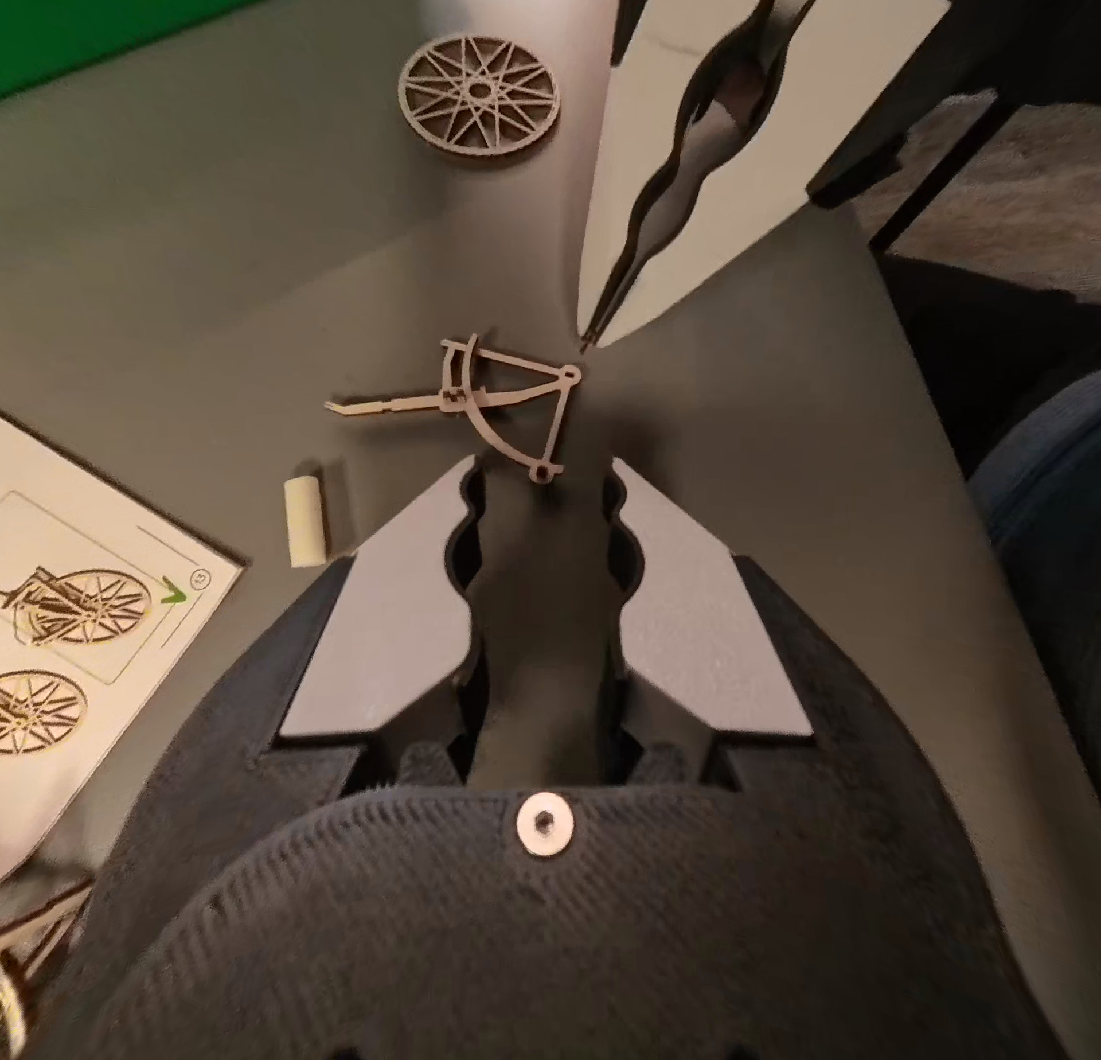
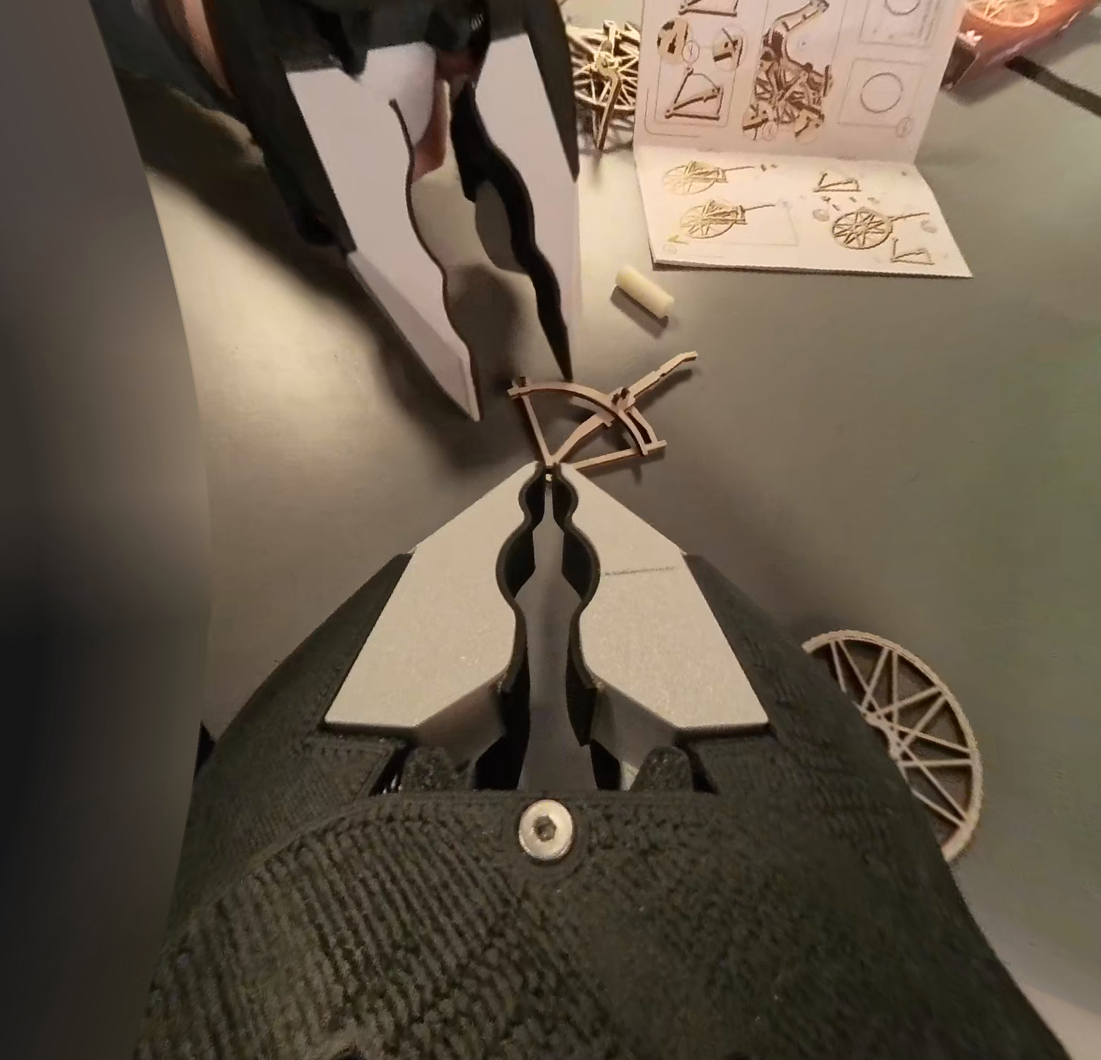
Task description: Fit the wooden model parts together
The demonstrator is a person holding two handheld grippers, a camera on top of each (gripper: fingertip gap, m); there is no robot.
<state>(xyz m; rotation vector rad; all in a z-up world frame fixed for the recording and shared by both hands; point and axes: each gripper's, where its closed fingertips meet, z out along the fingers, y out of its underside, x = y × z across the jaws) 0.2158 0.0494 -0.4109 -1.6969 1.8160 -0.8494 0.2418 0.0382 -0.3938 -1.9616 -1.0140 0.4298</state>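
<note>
A thin wooden fan-shaped frame with a long arm (image 1: 506, 405) lies flat on the grey table (image 1: 208, 268). My left gripper (image 1: 545, 471) is open and empty, its tips just short of the frame's near corner. My right gripper (image 2: 548, 472) is shut, with its tips right at the frame's (image 2: 587, 429) ringed corner; I cannot tell whether they pinch it. The right gripper also shows in the left wrist view (image 1: 587, 343), coming down from the upper right. The left gripper shows in the right wrist view (image 2: 518, 385), with its jaws on either side of the frame's far corner. A spoked wooden wheel (image 1: 479, 102) lies farther off; it also shows in the right wrist view (image 2: 893, 739).
A small white cylinder (image 1: 307, 522) lies left of the frame. An open instruction booklet (image 2: 792, 137) stands behind it, with a part-built wooden model (image 2: 602, 78) and a dark box (image 2: 1025, 12) nearby. The table's edge (image 1: 893, 328) runs along the right, with a person's leg (image 1: 1048, 495) beyond. The gap from one gripper's tips to the other's is roughly 4 centimetres. It is some 12 centimetres from my right tips to the spoked wooden wheel (image 1: 479, 102).
</note>
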